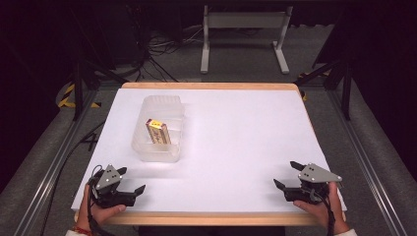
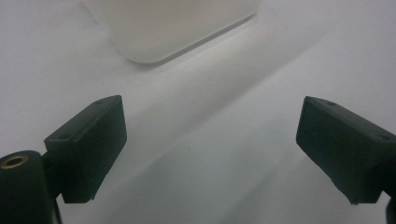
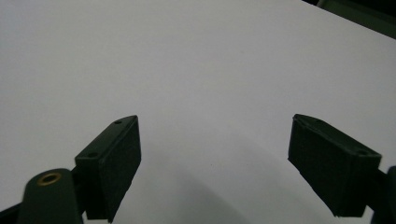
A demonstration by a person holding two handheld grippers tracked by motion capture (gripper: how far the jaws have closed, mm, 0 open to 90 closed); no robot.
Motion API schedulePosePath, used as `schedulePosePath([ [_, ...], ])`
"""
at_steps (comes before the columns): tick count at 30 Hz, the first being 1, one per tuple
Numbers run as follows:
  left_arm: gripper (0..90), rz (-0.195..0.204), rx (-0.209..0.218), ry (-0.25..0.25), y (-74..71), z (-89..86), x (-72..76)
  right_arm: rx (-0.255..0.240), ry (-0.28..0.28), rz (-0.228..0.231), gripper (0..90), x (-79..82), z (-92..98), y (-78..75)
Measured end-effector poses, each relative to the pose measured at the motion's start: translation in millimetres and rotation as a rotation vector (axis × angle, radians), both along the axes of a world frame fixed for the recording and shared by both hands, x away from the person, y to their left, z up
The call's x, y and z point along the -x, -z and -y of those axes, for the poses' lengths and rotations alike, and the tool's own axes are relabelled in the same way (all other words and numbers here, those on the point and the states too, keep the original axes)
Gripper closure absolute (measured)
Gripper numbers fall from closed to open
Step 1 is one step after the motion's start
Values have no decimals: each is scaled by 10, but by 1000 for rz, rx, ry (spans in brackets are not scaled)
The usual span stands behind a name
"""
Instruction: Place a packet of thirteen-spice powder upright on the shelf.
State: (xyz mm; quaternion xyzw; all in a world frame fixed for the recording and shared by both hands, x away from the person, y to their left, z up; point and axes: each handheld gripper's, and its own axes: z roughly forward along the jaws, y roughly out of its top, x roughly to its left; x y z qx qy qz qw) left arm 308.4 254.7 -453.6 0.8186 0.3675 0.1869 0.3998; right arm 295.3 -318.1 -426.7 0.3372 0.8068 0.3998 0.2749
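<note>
1. Left tongs (image 1: 132, 180): held in the person's left hand (image 1: 101, 212) at the near left corner of the worktop (image 1: 236, 142). The jaws stand wide apart with nothing between them, and a grey three-cornered plate sits on top. In the left gripper view the tongs (image 2: 210, 149) frame bare white surface.
2. Right tongs (image 1: 287, 174): held in the person's right hand (image 1: 319, 209) at the near right corner of the worktop. The jaws are likewise spread wide and grip nothing. In the right gripper view the tongs (image 3: 215, 163) look across plain white worktop.
3. Clear plastic container (image 1: 160, 147): a translucent, round-cornered tub resting on the worktop ahead of the left tongs and slightly to their right, apart from them. It lies well apart from the right tongs, far to their left. In the left gripper view its near corner (image 2: 154, 32) appears as a pale blur beyond the open jaws.
4. Small box (image 1: 158, 132): a yellow and dark red packet inside the container, leaning at a tilt with its yellow end uppermost. It is touched by neither tongs.
5. Worktop: a white sheet over a wooden board whose edge shows along the near and far sides. The two tongs rest well apart from each other, one at each near corner, jaws pointing inward and forward.
</note>
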Motion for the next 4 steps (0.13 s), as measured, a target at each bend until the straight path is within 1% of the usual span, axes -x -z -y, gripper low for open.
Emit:
schedulePosePath([
  [1, 94, -4, -5, 2, 2, 1, -8, -1, 1, 1, 181, 5, 4, -3],
  [4, 93, -6, 0, 0, 7, 6, -12, -3, 2, 1, 181, 13, 14, -8],
])
